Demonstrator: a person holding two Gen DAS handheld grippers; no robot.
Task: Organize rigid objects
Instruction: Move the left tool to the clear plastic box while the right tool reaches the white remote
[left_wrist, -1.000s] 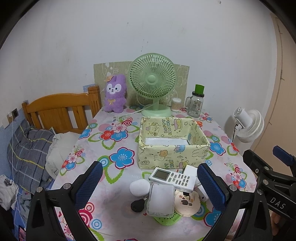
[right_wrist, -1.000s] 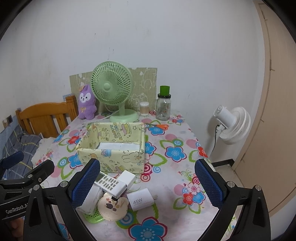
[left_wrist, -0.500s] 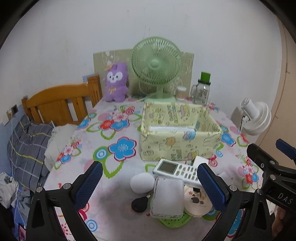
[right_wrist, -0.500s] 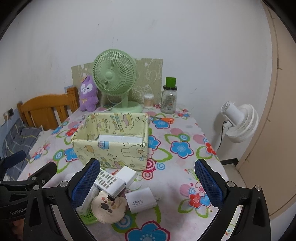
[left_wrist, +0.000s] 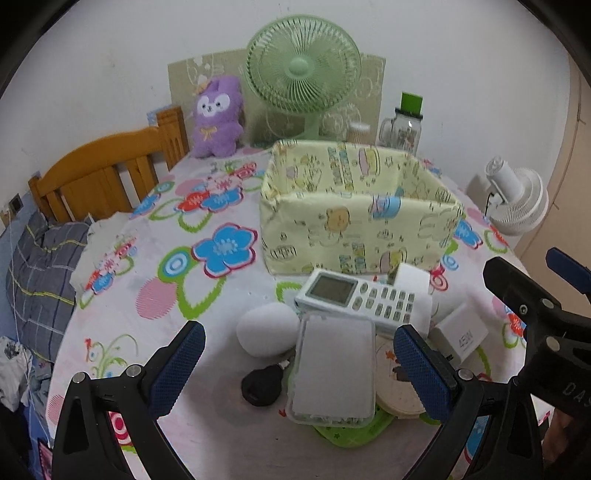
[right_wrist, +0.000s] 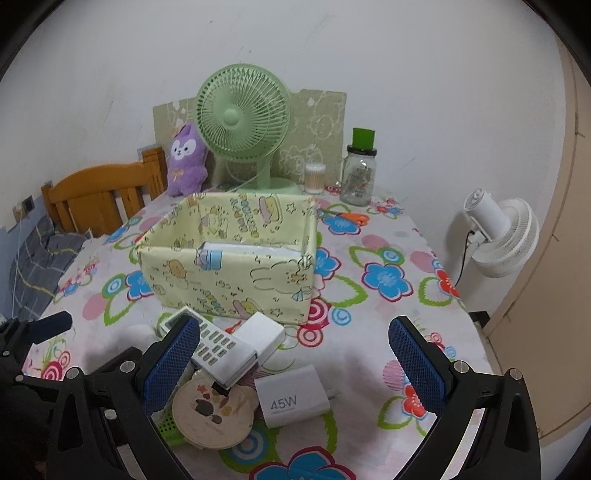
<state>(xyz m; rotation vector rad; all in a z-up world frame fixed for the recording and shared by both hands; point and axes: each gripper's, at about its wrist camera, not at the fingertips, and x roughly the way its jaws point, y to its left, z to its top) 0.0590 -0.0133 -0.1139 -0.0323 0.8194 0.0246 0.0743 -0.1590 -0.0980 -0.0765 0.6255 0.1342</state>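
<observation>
Your table (left_wrist: 229, 435), under its flowered cloth, carries everything. The yellow fabric box (left_wrist: 354, 232) (right_wrist: 229, 280) is the landmark: it stands open-topped at mid-table with a white flat item lying inside (seen only from the right wrist view). Behind the box, against the wall, stand the green desk fan (left_wrist: 303, 70) (right_wrist: 242, 118), the purple plush (left_wrist: 218, 114) (right_wrist: 186, 158) to the fan's left, and the glass jar (right_wrist: 358, 177) with the green cap to its right.

In front of the box lies the clutter. The white remote control (left_wrist: 354, 299) (right_wrist: 210, 343) lies just before the box's front wall, resting on a white block (right_wrist: 264, 334). Nearer you than the remote, a clear lidded container (left_wrist: 334, 369) sits on a green mesh tray (left_wrist: 351, 430); a round compact (right_wrist: 212, 410) overlaps the tray to its right. The 45W charger (right_wrist: 290, 398) (left_wrist: 460, 338) lies right of the compact. Left of the container sit a white egg-shaped object (left_wrist: 267, 328) and a small black item (left_wrist: 262, 386).

Your left gripper (left_wrist: 299, 365) hovers over the container, spread wide, gripping nothing. Your right gripper (right_wrist: 295, 363) hangs above the charger, likewise spread and unloaded.
</observation>
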